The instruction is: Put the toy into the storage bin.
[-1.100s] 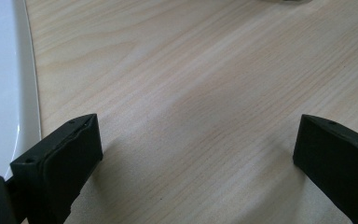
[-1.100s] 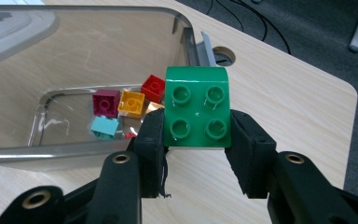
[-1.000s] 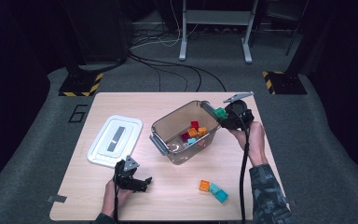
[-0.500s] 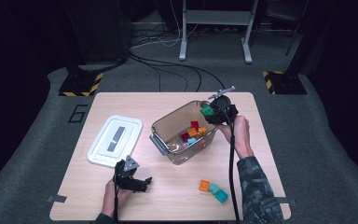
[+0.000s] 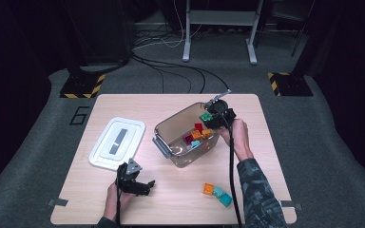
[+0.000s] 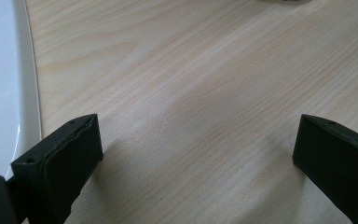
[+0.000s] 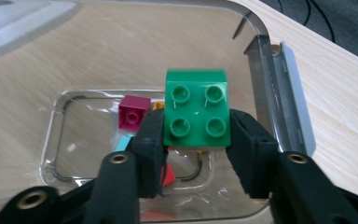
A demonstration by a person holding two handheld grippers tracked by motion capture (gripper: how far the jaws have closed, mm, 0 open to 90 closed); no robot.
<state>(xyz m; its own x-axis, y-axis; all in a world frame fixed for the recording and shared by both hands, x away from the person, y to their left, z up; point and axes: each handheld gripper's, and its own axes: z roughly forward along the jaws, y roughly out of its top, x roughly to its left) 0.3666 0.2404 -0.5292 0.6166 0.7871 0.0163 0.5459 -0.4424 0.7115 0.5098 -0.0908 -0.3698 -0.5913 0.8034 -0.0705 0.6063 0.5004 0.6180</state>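
Note:
My right gripper (image 5: 212,118) hangs over the far right corner of the clear plastic bin (image 5: 160,138) with a green four-stud brick (image 7: 196,109) between its jaws. Both pads touch the brick's sides, and the jaws have just been opening a little. From above, the green brick (image 5: 205,116) sits just inside the bin's rim. Below it lie a magenta brick (image 7: 133,114) and several other coloured bricks (image 5: 197,134). Near the table's front edge my left gripper (image 5: 139,183) rests open over bare wood, with nothing between its jaws (image 6: 196,140).
A white lid (image 5: 116,142) lies flat to the left of the bin, and its edge (image 6: 0,84) is just beside my left jaw. An orange brick (image 5: 208,189) and a teal brick (image 5: 224,198) lie together on the table at the front right.
My right gripper has carried the green brick leftward and a little down, from outside the bin's right side to over its far right corner. The left gripper has stayed where it was.

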